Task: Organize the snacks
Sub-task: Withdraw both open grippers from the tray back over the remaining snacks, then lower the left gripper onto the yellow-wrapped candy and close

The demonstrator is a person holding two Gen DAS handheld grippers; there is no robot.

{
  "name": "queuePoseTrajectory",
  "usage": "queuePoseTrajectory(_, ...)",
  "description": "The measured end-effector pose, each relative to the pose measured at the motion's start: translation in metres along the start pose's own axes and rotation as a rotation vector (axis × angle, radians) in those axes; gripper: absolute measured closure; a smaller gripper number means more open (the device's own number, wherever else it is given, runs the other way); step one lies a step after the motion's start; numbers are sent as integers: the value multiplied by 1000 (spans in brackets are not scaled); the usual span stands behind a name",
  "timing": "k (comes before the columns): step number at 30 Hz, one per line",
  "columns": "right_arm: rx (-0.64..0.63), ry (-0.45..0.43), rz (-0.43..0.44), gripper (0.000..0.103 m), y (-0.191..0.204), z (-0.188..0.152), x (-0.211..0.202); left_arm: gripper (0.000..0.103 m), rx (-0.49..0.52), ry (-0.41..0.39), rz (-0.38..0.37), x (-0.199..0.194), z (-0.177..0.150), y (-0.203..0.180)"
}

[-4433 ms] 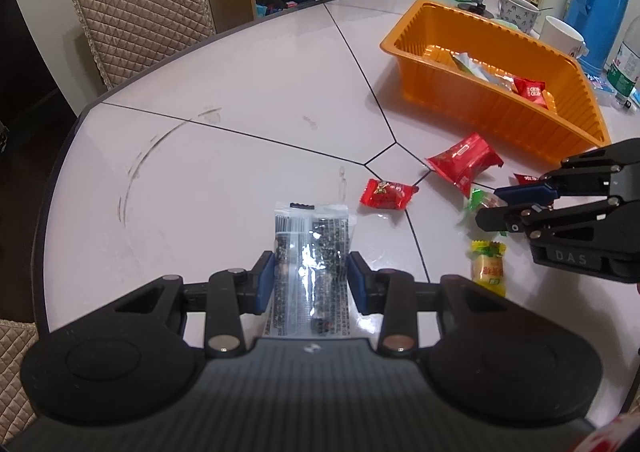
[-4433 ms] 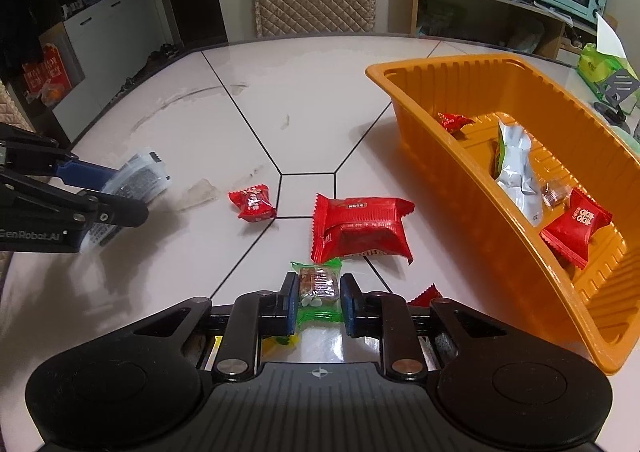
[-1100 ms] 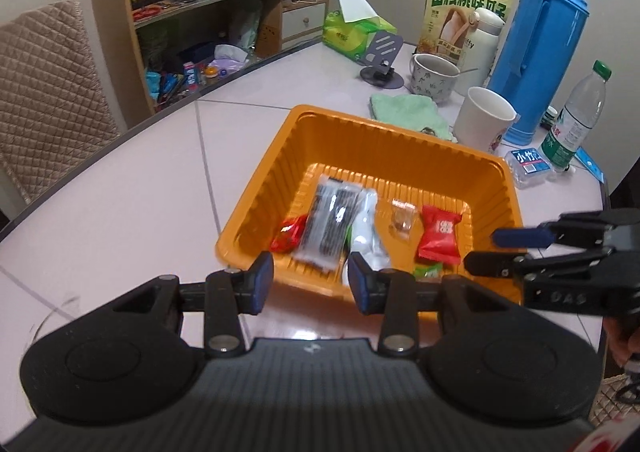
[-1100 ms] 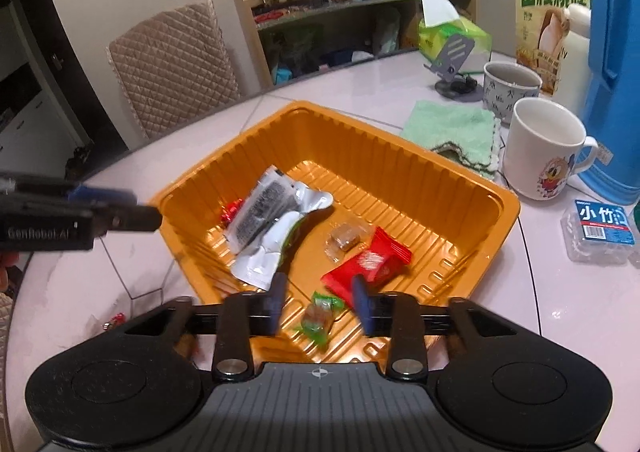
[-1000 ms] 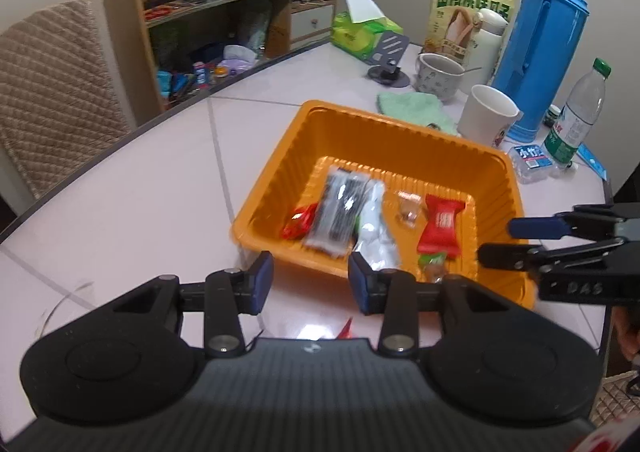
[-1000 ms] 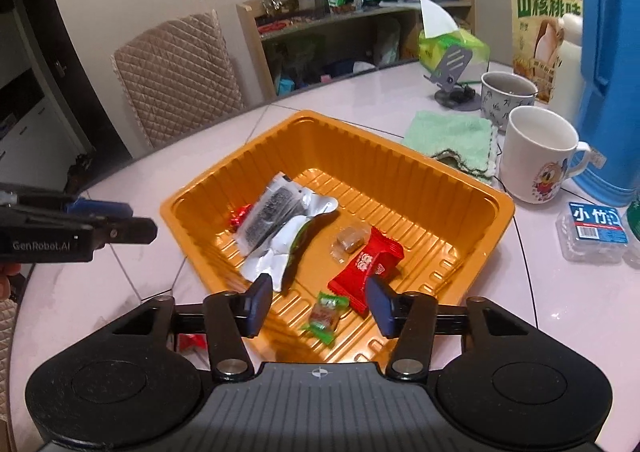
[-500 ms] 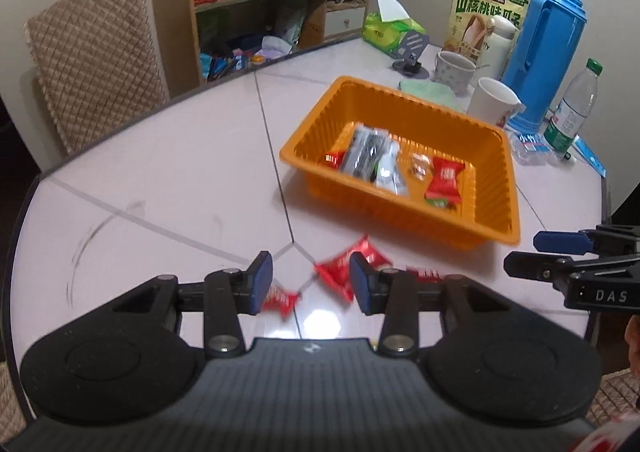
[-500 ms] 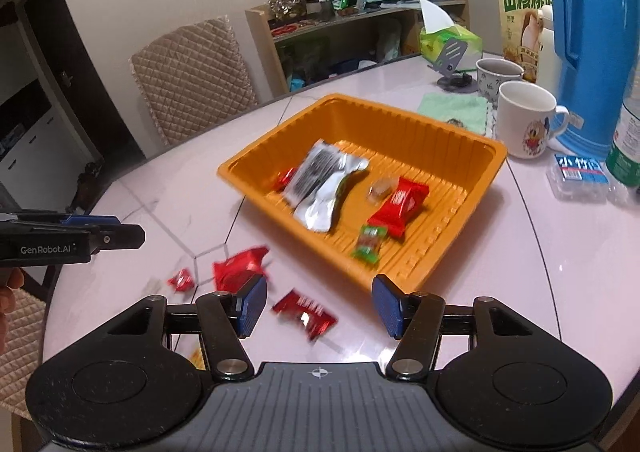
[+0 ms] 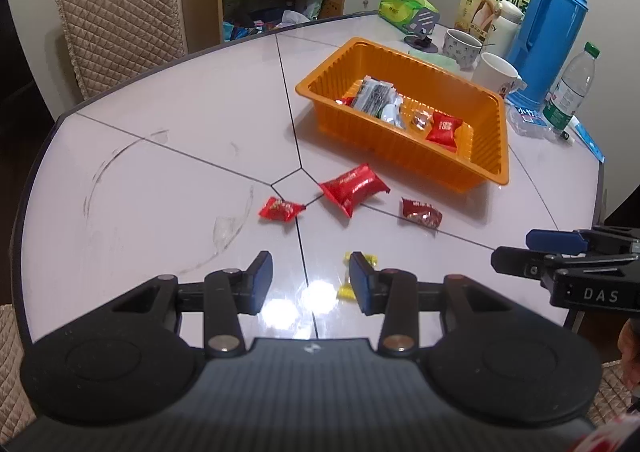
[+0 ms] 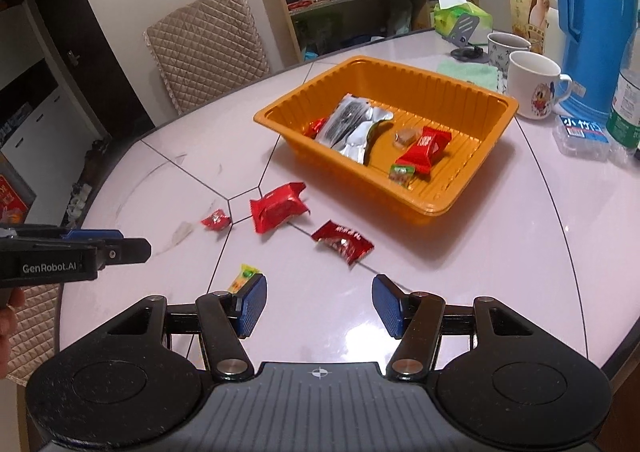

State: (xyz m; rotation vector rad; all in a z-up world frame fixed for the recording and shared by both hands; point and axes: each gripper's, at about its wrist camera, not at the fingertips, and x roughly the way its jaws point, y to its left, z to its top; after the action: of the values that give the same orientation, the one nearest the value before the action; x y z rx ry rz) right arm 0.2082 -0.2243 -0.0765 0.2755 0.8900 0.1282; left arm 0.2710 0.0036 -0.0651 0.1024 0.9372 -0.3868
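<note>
An orange tray (image 9: 486,171) (image 10: 440,208) on the pale table holds a silver packet (image 10: 352,124), a red packet (image 10: 426,146), a green candy (image 10: 402,173) and other small snacks. Loose on the table lie a large red packet (image 9: 354,186) (image 10: 278,206), a small red candy (image 9: 280,209) (image 10: 216,219), a dark red packet (image 9: 422,211) (image 10: 344,242) and a yellow candy (image 9: 347,280) (image 10: 242,277). My left gripper (image 9: 311,280) is open and empty above the table, the yellow candy beside its right finger. My right gripper (image 10: 318,306) is open and empty, back from the dark red packet.
A blue thermos (image 10: 596,20), two mugs (image 10: 532,84), a water bottle (image 9: 570,90), a green cloth, a tissue box and a snack box stand behind the tray. A quilted chair (image 9: 116,16) and a shelf sit beyond the table's far edge.
Both grippers have pulled back from over the tray toward the table's near side. The loose snacks have come into view and the tray looks farther away. The right jaws stand a little wider.
</note>
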Motion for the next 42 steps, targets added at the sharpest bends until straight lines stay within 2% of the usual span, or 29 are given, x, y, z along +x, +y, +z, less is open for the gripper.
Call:
queuePoseTrajectory(21, -22, 60, 29, 44, 17, -19, 7, 64, 29, 69, -6, 1, -24, -11)
queuePoseTrajectory(28, -15, 78, 4, 44, 12, -22, 13, 64, 27, 93, -18, 11, -27, -15)
queuePoseTrajectory(42, 0, 57, -24, 44, -12, -25, 29, 66, 86, 76, -80, 46, -35, -37)
